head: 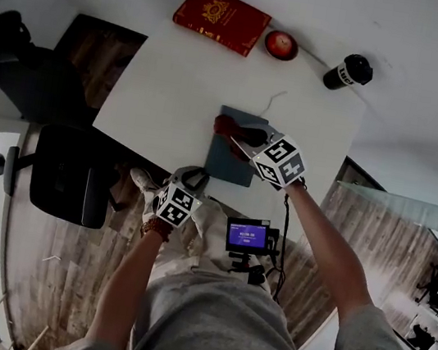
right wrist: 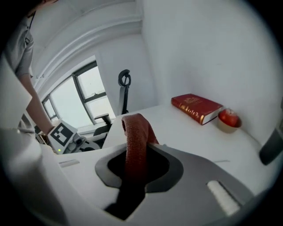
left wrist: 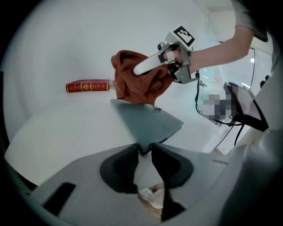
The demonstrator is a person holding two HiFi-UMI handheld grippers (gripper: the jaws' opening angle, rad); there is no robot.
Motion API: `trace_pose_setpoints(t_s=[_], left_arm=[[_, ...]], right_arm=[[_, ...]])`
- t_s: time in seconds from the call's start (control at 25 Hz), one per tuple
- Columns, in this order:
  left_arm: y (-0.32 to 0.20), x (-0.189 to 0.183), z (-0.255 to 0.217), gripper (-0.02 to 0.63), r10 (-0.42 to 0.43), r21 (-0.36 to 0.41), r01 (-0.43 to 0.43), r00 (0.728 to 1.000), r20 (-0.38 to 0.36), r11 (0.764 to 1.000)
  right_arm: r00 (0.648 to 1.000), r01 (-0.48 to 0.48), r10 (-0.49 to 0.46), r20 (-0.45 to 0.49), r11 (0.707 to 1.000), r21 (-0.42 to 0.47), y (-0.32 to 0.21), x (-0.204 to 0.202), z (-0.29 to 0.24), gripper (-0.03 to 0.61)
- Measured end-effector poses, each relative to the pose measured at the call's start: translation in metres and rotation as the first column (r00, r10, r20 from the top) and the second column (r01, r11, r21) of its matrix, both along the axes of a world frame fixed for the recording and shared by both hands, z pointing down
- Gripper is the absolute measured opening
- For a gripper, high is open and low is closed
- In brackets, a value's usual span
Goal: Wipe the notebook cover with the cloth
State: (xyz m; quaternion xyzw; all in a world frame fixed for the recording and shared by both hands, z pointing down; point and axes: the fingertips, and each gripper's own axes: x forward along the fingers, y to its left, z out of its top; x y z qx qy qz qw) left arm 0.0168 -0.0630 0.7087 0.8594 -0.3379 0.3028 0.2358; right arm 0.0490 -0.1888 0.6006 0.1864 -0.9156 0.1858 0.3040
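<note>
On the white table, seen from above, the grey notebook lies near the front edge. The rust-coloured cloth is bunched at its far end, held by the right gripper. The left gripper sits at the notebook's near corner. The left gripper view shows its jaws pinched on that corner. The right gripper view shows its jaws clamped on the cloth, with a red book and an apple beyond.

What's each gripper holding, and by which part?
Right gripper: cloth, pinched at a bunched fold, the rest hanging. Left gripper: notebook, by its near corner.
</note>
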Motion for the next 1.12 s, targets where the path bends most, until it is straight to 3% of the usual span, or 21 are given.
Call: trace_pose_setpoints(t_s=[0.28, 0.56, 0.8, 1.12], left_arm=[[-0.002, 0.001, -0.001, 0.091, -0.002, 0.014, 0.002, 1.0, -0.01, 1.0], [-0.001, 0.001, -0.001, 0.091, -0.001, 0.011, 0.001, 1.0, -0.002, 1.0], [-0.002, 0.0, -0.001, 0.091, -0.002, 0.011, 0.002, 1.0, -0.004, 1.0], [0.001, 0.001, 0.002, 0.089, -0.001, -0.002, 0.001, 1.0, 0.0, 1.0]], right_arm=[[0.981, -0.012, 0.033, -0.19, 0.994, 0.111, -0.072, 0.034, 0.022, 0.069], [0.959, -0.028, 0.037, -0.282, 0.999, 0.036, -0.084, 0.034, 0.069, 0.071], [0.961, -0.111, 0.088, -0.262, 0.991, -0.075, -0.079, 0.032, 0.093, 0.071], [0.954, -0.037, 0.02, -0.299, 0.998, -0.053, -0.071, 0.031, 0.092, 0.071]])
